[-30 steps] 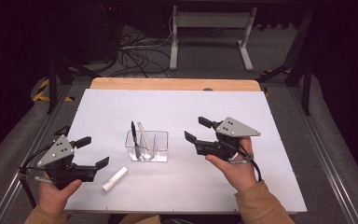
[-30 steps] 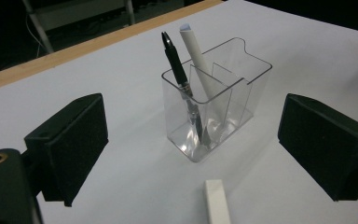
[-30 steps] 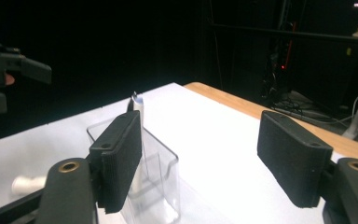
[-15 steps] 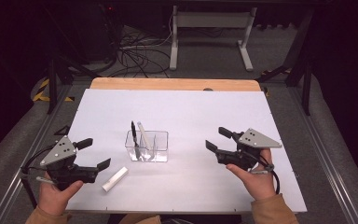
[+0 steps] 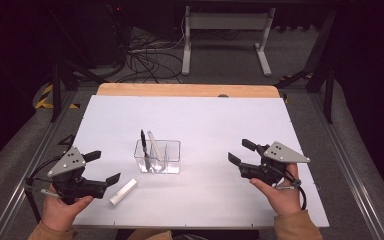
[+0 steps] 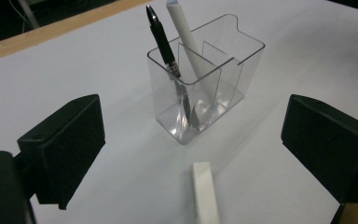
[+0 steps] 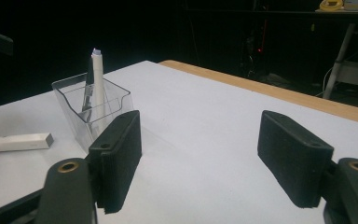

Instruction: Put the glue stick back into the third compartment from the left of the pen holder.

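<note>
- On the white table, a clear holder stood near the middle; every place below is told from it.
- Inside the holder, a black pen and a white pen leaned up out of its left part; the right part held nothing.
- Left of the holder and nearer the person, a white marker lay flat on the table, apart from the holder's wall.
- Just beside that marker, farther left, the left gripper was held in a hand, jaws spread wide and grasping nothing; in the left gripper view the marker lay between the jaws' line, low, with the holder beyond it.
- Well to the right of the holder, the right gripper was held in the other hand, jaws released and bare, pointing back toward the holder.
- Between the right gripper and the holder, the table lay bare; nothing stood in the way.
- Between the left gripper and the holder, the marker was the one thing lying across the way.
- Behind the holder, open table ran to a wooden edge; cables and a stand were on the floor past it.
- Both hands were close to the table's near edge, the left also near its left edge.
</note>
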